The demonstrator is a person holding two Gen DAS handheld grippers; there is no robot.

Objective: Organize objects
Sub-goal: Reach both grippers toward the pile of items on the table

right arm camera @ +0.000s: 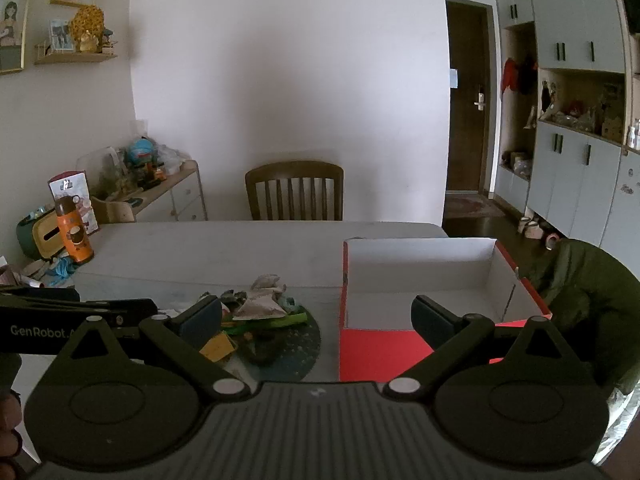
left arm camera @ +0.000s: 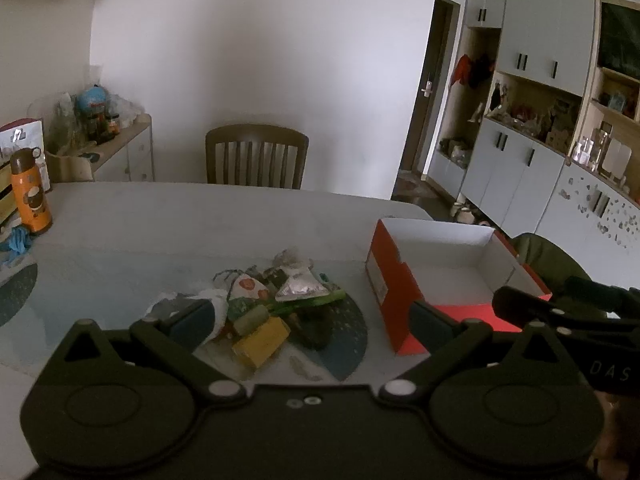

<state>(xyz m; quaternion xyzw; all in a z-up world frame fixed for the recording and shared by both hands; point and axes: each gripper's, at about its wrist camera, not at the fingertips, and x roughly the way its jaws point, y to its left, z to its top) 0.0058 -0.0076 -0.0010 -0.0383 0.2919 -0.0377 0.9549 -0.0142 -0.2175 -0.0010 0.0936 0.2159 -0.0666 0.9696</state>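
A heap of small things lies on a dark round mat on the white table: a yellow block, a silver foil packet, green wrappers and crumpled paper. To its right stands an open red box with a white, bare inside. My left gripper is open, hovering short of the heap. In the right wrist view the heap and the red box show again, and my right gripper is open over the gap between them. Neither holds anything.
An orange flask and a blue cloth sit at the table's far left. A wooden chair stands behind the table. A green garment hangs right of the box. Cabinets line the right wall.
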